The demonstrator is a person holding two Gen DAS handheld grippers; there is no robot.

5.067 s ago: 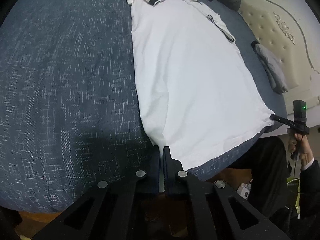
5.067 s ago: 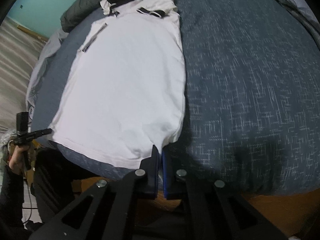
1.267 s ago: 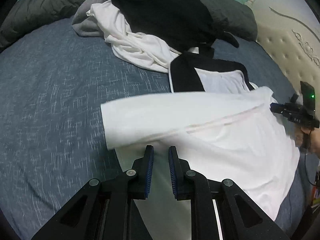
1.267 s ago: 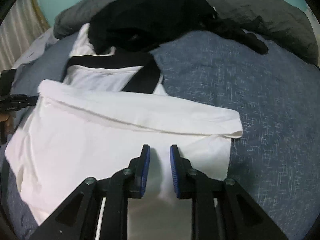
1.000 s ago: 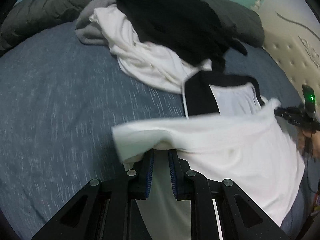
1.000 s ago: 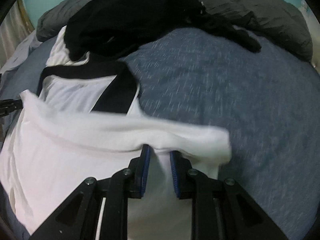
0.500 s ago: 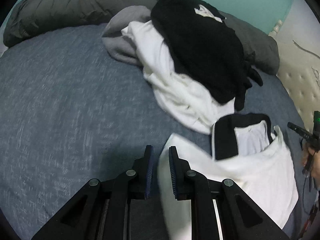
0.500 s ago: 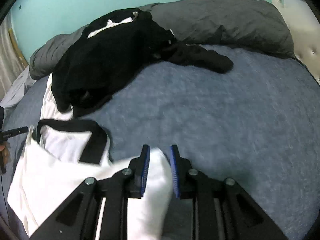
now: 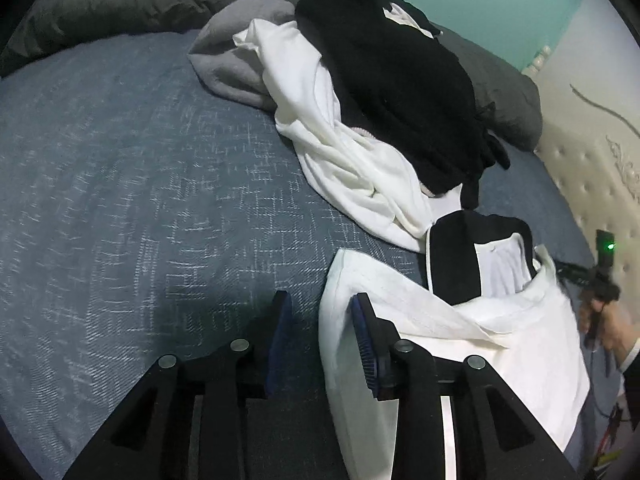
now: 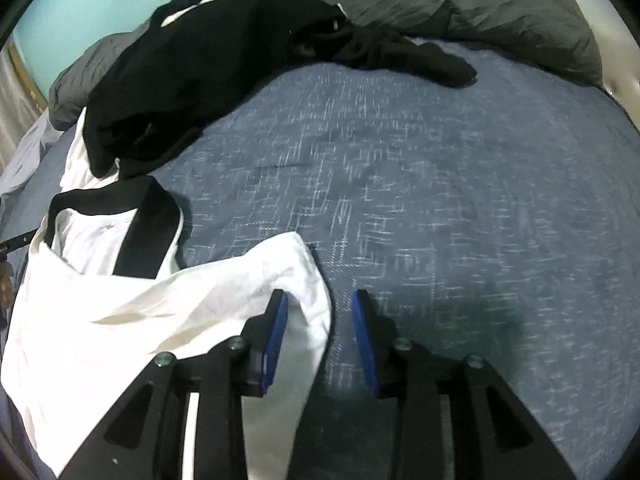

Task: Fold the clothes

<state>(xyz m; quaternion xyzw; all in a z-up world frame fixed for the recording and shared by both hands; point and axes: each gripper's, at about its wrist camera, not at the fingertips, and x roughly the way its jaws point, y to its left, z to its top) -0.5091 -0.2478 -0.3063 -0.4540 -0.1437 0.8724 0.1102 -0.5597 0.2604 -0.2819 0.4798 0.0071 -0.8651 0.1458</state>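
Observation:
A white shirt (image 9: 520, 340) with a black collar (image 9: 452, 264) lies folded on the blue bedspread (image 9: 120, 200), its hem laid up near the collar. My left gripper (image 9: 320, 296) hangs over the fold's left corner. Its jaws are opening, the cloth edge lies loose beside the right pad, and neither pad presses it. In the right wrist view the shirt (image 10: 100, 320) and its collar (image 10: 132, 232) lie at the left. My right gripper (image 10: 320, 292) is opening too, with the fold's right corner slack against the left pad.
A heap of clothes lies beyond the shirt: a black garment (image 9: 400, 80), a white one (image 9: 340, 152) and a grey one (image 9: 236, 64). A dark grey duvet (image 10: 460, 4) runs along the back. A cream tufted headboard (image 9: 600, 160) stands at the right. A hand (image 9: 604, 320) holds the other gripper.
Both grippers carried the shirt's hem forward to the collar, folding it in half. Their jaws, shut on the hem before, have parted and the cloth has dropped loose.

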